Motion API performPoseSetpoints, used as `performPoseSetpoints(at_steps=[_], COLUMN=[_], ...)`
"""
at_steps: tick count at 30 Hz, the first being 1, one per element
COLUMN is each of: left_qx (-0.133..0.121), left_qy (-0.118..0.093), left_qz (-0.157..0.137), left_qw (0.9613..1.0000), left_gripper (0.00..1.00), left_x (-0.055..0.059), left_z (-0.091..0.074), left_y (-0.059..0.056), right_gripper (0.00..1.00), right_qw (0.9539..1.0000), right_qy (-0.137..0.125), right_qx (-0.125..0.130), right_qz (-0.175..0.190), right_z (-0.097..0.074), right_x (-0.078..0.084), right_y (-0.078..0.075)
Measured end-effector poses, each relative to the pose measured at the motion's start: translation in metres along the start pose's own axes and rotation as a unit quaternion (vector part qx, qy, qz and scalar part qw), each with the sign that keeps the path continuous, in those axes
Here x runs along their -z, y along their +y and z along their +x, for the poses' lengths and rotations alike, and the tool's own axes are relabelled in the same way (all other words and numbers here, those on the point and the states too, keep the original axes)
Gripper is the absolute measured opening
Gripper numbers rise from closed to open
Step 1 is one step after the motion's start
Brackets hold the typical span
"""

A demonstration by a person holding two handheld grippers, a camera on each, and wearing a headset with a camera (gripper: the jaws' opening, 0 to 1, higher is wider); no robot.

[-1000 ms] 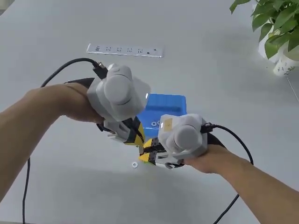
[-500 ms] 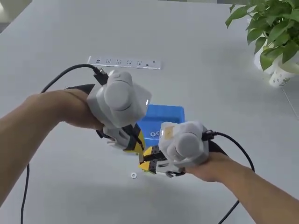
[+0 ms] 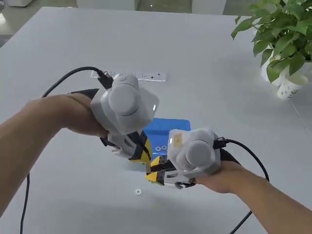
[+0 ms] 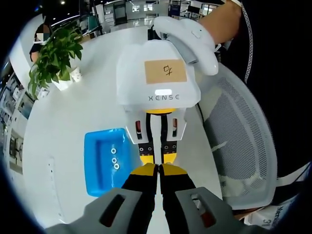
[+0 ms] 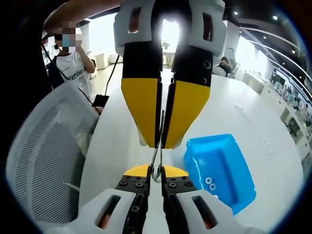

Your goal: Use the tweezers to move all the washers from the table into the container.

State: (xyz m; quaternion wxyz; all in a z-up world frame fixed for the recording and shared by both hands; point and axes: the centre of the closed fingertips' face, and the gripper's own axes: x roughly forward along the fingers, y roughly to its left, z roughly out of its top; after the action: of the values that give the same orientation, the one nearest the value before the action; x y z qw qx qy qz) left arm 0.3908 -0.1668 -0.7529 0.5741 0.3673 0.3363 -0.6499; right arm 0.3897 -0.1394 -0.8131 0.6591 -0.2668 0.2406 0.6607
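Note:
My left gripper (image 3: 146, 153) and right gripper (image 3: 155, 171) meet tip to tip just in front of the blue container (image 3: 176, 127). In the right gripper view, thin metal tweezers (image 5: 156, 160) run from the left gripper's (image 5: 163, 144) shut yellow jaws down into my right gripper (image 5: 156, 172), which is shut on their end. In the left gripper view, the left gripper (image 4: 157, 168) has its jaws pressed together facing the right gripper (image 4: 156, 159). Three washers (image 4: 114, 159) lie in the container (image 4: 97, 168). One washer (image 3: 138, 192) lies on the table below the grippers.
A white power strip (image 3: 130, 75) lies on the table beyond the grippers. A potted plant (image 3: 280, 36) stands at the back right. A mesh office chair (image 4: 243, 141) and a person (image 5: 73, 63) are beside the table.
The head camera has tilted, so the whole picture slid down. The two grippers stay tip to tip beside the container, and the loose washer has not moved.

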Motion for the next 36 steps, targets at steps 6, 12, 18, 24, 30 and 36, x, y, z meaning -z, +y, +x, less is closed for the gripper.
performPoseSetpoints(at_steps=[6, 12, 18, 24, 30, 36], left_qx=[-0.002, -0.004, -0.008, -0.012, -0.017, -0.021], left_qy=[-0.001, -0.002, -0.001, 0.0, 0.0, 0.0], left_qz=[0.003, 0.007, 0.009, 0.014, 0.017, 0.018], left_qw=[1.0, 1.0, 0.9999, 0.9998, 0.9997, 0.9996], left_gripper=[0.05, 0.05, 0.05, 0.05, 0.05, 0.05], left_x=[-0.006, -0.009, -0.012, -0.014, -0.016, -0.016], left_z=[-0.005, -0.01, -0.015, -0.02, -0.024, -0.025], left_y=[0.005, 0.011, 0.018, 0.027, 0.037, 0.047], right_gripper=[0.1, 0.1, 0.1, 0.1, 0.1, 0.1], right_qw=[1.0, 1.0, 0.9999, 0.9998, 0.9998, 0.9997], right_qy=[0.001, 0.002, 0.002, 0.002, 0.001, 0.002], right_qx=[0.001, 0.002, 0.007, 0.013, 0.016, 0.018], right_qz=[-0.002, -0.004, -0.008, -0.013, -0.015, -0.018], right_z=[-0.005, -0.009, -0.012, -0.016, -0.02, -0.021], right_x=[-0.002, -0.005, -0.009, -0.013, -0.014, -0.014], right_y=[-0.006, -0.013, -0.022, -0.032, -0.043, -0.053])
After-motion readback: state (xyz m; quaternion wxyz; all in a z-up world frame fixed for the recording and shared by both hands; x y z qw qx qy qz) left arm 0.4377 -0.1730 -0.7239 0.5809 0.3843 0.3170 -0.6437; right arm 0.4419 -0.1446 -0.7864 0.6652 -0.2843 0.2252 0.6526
